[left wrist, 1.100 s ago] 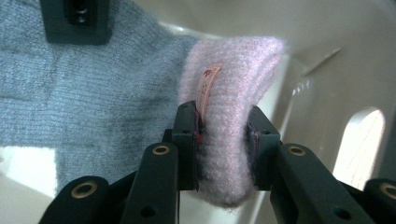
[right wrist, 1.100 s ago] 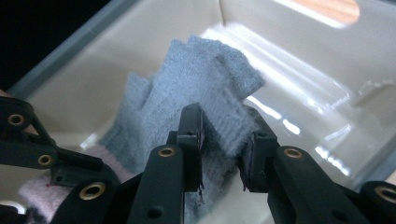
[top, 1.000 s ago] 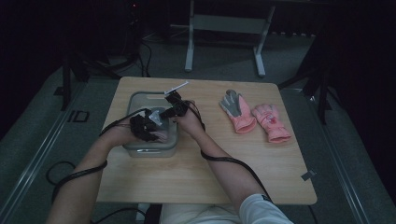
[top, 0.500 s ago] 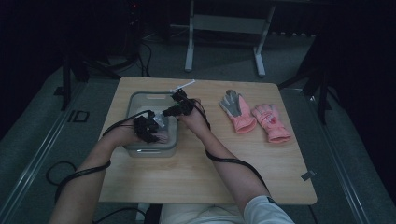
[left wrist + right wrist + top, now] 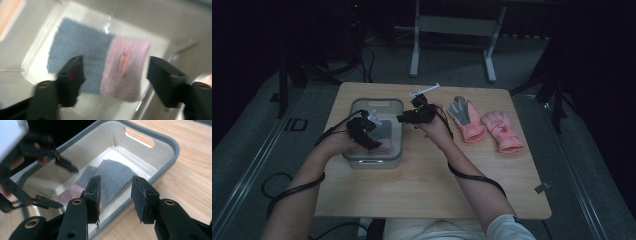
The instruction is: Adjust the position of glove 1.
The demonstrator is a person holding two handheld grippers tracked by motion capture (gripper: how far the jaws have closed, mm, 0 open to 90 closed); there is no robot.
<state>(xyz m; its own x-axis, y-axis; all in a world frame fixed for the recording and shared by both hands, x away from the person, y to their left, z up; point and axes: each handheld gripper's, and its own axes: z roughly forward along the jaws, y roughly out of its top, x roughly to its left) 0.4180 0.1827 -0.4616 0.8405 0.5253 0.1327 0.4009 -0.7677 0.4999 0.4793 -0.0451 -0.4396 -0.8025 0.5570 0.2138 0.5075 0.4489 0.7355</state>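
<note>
Cloth (image 5: 100, 67), grey and pink knit, lies flat on the bin (image 5: 160, 170) floor at frame centre. It looks light, soft and floppy; pinching an edge should lift it. Left claw (image 5: 115, 75) hangs wide open above it, empty; right claw (image 5: 116, 195) half open, empty, over the rim.

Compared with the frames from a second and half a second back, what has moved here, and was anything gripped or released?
The right gripper has drawn slightly back toward the bin's right rim, jaws open and empty. The left gripper stays over the bin, open above the grey-and-pink glove lying inside. Nothing was gripped. The two gloves on the table are unmoved.
</note>
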